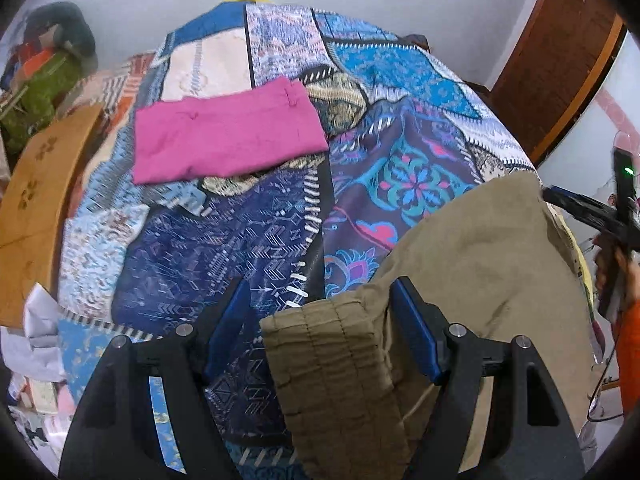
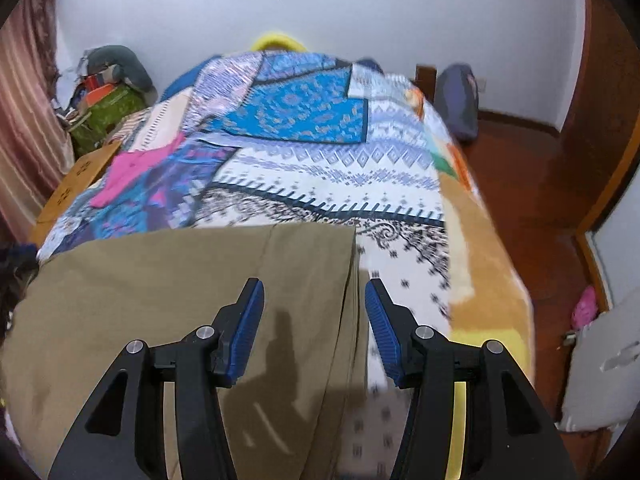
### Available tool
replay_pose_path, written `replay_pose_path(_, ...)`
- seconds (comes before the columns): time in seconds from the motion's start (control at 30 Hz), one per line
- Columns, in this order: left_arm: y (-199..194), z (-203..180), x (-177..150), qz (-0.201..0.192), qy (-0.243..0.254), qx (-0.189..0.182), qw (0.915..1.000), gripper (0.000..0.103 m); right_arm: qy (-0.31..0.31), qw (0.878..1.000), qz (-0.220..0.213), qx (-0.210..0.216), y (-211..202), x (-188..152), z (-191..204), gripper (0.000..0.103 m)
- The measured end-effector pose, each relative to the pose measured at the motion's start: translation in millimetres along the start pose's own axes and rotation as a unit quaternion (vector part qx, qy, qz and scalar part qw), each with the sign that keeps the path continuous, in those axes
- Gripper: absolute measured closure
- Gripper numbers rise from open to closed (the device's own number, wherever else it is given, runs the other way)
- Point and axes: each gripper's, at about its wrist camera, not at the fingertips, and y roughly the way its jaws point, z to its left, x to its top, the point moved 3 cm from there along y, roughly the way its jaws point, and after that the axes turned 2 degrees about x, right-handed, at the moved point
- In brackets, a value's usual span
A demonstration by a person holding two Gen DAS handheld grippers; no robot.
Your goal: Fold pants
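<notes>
Khaki pants (image 1: 472, 248) lie flat on the patchwork bedspread (image 1: 248, 240), their gathered waistband (image 1: 332, 344) nearest the left camera. My left gripper (image 1: 320, 292) is open, its jaws straddling the waistband end just above the cloth. In the right wrist view the pants (image 2: 180, 280) spread across the bed's near side. My right gripper (image 2: 314, 292) is open over the right edge of the leg end, empty. The right gripper also shows at the far right of the left wrist view (image 1: 592, 216), held by a hand.
A folded pink garment (image 1: 224, 140) lies further back on the bed, also seen in the right wrist view (image 2: 132, 168). A wooden board (image 1: 36, 200) stands left of the bed. Clutter and a green bag (image 2: 108, 116) sit at the far left. Wooden floor (image 2: 540, 184) lies right.
</notes>
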Motion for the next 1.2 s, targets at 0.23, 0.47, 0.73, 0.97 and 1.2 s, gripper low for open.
replay_pose_path(0.23,7,10,-3,-0.01,-0.013,0.016,0.9997,0.029,0.023,0.999,0.021,0.019,39,8,-13,0.079)
replay_pose_path(0.47,18,14,-5,-0.003,-0.016,0.033,0.9993,0.029,-0.007,0.999,0.033,-0.019,44,3,-11,0.09)
replay_pose_path(0.73,-30,-9,4,-0.04,0.031,0.02,0.9985,0.031,-0.008,0.999,0.034,-0.002,-4,16,9,0.078)
replay_pose_path(0.97,-40,-53,2,-0.037,0.06,-0.038,0.9968,0.03,-0.064,0.993,0.023,0.093,-42,-2,90,0.051)
replay_pose_path(1.2,-10,-66,-28,0.012,0.085,-0.03,0.9959,0.031,-0.1,0.979,0.108,0.14,-8,-44,147,0.049)
